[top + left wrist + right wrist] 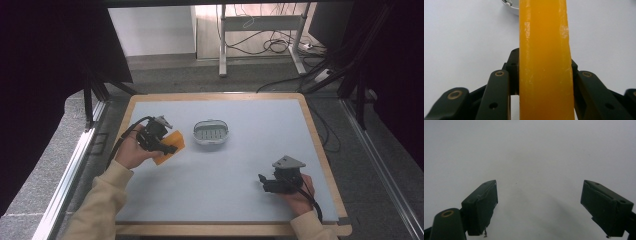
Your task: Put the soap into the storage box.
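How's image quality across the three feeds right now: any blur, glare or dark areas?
High view: table evenly lit, surroundings dark at both sides. Left gripper view: orange block very close, soft at the top, faint sheen; soap dish at the top edge blurred. Right gripper view: black pads fairly sharp, the table beyond hazy with soft shadows.

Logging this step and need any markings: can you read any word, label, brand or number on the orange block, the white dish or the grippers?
No readable text in any view.
Orange block, held in the left gripper: plain faces, only pale scuffs.
White dish: slots in its floor, no lettering legible.
Right gripper, jaws open over the grey mat: bare black pads, no markings.
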Motion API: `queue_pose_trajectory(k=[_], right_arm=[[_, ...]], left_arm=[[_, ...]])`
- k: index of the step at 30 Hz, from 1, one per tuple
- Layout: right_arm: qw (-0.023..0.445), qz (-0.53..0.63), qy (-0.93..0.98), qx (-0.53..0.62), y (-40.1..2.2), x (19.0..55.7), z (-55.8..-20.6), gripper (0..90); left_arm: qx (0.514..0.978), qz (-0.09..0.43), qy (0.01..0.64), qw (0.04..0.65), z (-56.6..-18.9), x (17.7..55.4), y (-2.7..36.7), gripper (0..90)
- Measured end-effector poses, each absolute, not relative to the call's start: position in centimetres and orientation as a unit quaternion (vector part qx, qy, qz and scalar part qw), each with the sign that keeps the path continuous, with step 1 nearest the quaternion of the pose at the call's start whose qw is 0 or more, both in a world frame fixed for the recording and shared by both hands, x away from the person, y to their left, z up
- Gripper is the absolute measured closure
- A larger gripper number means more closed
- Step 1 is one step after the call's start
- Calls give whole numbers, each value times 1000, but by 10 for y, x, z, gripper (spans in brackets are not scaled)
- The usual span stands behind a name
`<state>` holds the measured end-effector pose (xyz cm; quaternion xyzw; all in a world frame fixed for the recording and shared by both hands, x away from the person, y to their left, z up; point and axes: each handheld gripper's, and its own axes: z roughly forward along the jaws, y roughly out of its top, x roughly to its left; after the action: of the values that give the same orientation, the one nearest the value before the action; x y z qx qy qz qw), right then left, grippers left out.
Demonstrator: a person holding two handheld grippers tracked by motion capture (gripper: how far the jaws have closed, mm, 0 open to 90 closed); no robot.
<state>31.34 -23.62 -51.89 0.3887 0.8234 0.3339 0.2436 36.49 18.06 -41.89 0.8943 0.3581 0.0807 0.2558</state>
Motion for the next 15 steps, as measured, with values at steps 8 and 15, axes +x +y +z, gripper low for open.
queue_pose_trajectory(k=[8,15], right_arm=[[243,334,823,390,-236,314,-519,145],[243,332,824,389,-236,314,-520,145]], left_arm=[[896,80,350,261,-414,370,175,617],[901,82,341,255,-412,375,170,618]])
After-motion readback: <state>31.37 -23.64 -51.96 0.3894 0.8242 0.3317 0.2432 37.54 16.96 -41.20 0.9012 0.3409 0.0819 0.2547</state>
